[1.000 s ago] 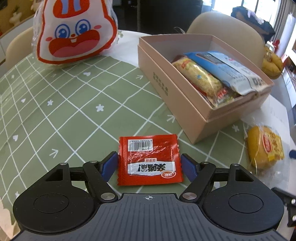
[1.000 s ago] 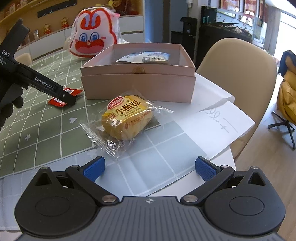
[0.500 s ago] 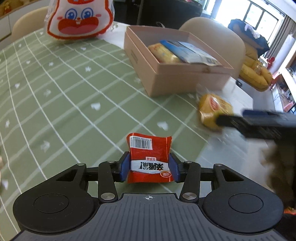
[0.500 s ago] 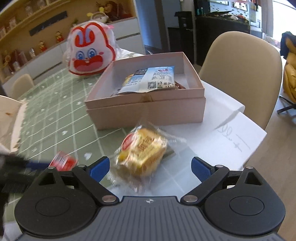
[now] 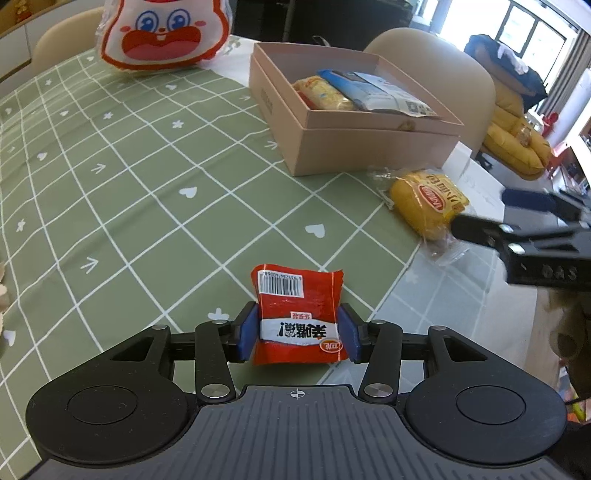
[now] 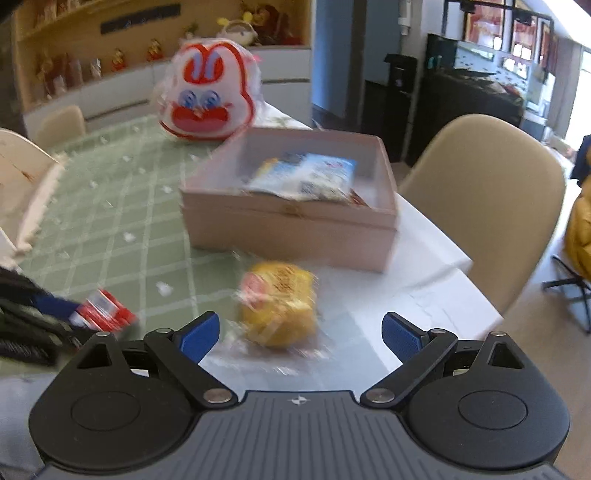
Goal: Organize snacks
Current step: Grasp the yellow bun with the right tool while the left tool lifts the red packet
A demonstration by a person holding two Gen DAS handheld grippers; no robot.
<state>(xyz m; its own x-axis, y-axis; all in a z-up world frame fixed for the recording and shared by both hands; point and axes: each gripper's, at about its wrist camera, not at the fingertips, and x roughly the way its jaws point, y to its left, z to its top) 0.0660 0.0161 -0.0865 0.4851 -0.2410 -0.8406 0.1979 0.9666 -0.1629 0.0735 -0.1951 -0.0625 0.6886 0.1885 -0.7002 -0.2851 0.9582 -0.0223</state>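
My left gripper (image 5: 298, 334) is shut on a red snack packet (image 5: 300, 314) and holds it above the green checked tablecloth; the packet also shows in the right wrist view (image 6: 105, 311). My right gripper (image 6: 300, 336) is open, with a yellow bread bun in clear wrap (image 6: 277, 303) lying just ahead between its blue fingers; the bun also shows in the left wrist view (image 5: 424, 201). The right gripper (image 5: 491, 225) shows there at the bun's right end. A pink open box (image 5: 347, 147) holds several snacks; it also shows in the right wrist view (image 6: 288, 230).
A rabbit-face bag (image 5: 162, 33) stands at the table's far side, behind the box. A beige chair (image 6: 491, 199) stands at the table's right edge. White paper (image 6: 424, 258) lies under the box corner. Another chair (image 5: 55, 48) is at far left.
My left gripper closed on the red packet and lifted it off the cloth. My right gripper moved forward and down to the yellow bun, staying open.
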